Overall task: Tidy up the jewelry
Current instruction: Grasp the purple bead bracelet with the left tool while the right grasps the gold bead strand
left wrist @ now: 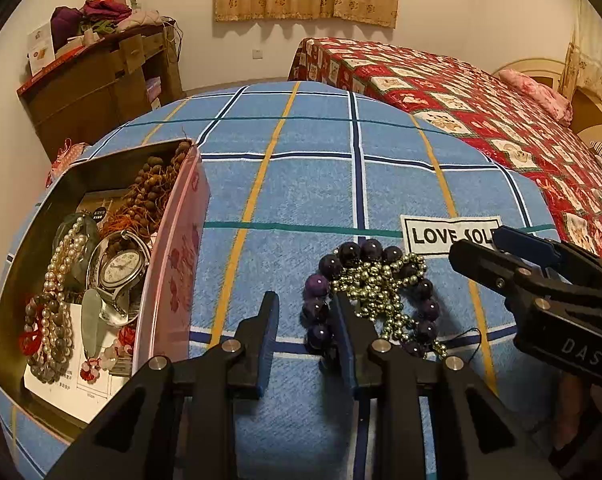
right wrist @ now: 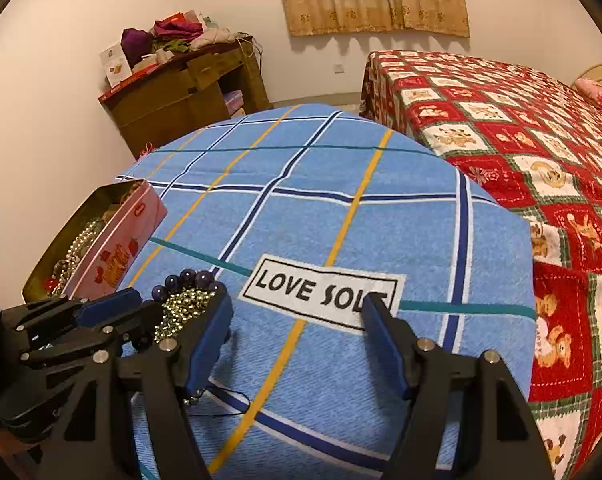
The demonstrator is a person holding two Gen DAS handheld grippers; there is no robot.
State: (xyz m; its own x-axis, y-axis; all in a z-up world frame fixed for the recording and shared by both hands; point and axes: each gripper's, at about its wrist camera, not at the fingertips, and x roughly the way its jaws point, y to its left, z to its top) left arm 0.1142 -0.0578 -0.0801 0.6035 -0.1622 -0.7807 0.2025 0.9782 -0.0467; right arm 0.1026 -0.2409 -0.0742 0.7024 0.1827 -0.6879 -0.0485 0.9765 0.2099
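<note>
Hovering low over the cloth [left wrist: 301, 184], my left gripper [left wrist: 307, 312] gapes, right finger touching the purple beads [left wrist: 316, 308] tangled with a gold chain [left wrist: 375, 288]. My right gripper [right wrist: 297, 312] spreads wide, empty, just beside them; the tin [left wrist: 173, 264] sits left.

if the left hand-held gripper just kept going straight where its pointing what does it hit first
Probably the purple bead bracelet tangled with the gold bead chain: its right finger already overlaps the beads, though depth is unclear. Between the fingers lies only blue checked cloth.

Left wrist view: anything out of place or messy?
Yes. A purple bead bracelet and a gold bead chain lie tangled on the blue plaid cloth, outside the pink tin. Brown beads hang over the tin's far rim.
</note>
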